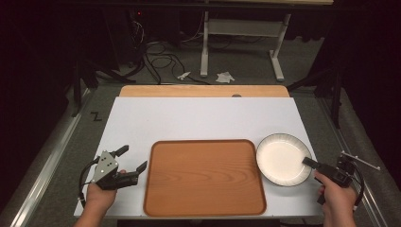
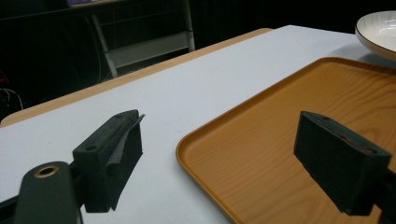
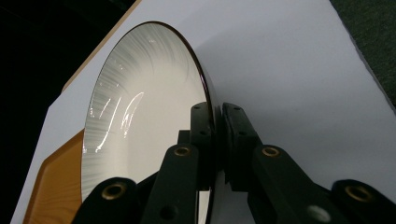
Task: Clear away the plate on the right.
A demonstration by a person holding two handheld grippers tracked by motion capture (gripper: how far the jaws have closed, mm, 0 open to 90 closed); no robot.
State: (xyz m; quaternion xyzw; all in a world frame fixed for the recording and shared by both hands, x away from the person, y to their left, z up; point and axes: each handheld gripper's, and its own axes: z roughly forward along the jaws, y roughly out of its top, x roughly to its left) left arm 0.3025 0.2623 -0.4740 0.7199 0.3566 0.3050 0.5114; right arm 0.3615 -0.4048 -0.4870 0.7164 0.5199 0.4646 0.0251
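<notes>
Plate (image 3: 140, 107) rim pinched between the pressed jaws of the right gripper (image 3: 215, 135), resting on the white table (image 1: 198, 118). Tray (image 1: 204, 176) lies just beyond the plate; left gripper (image 1: 132, 160) at its far edge, jaws spread, holding nothing.

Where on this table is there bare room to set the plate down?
The whole tray is bare, between the left gripper and the plate. The white table top behind the tray is free too. It is tight at the right edge, where the right gripper clamps the plate's rim.
</notes>
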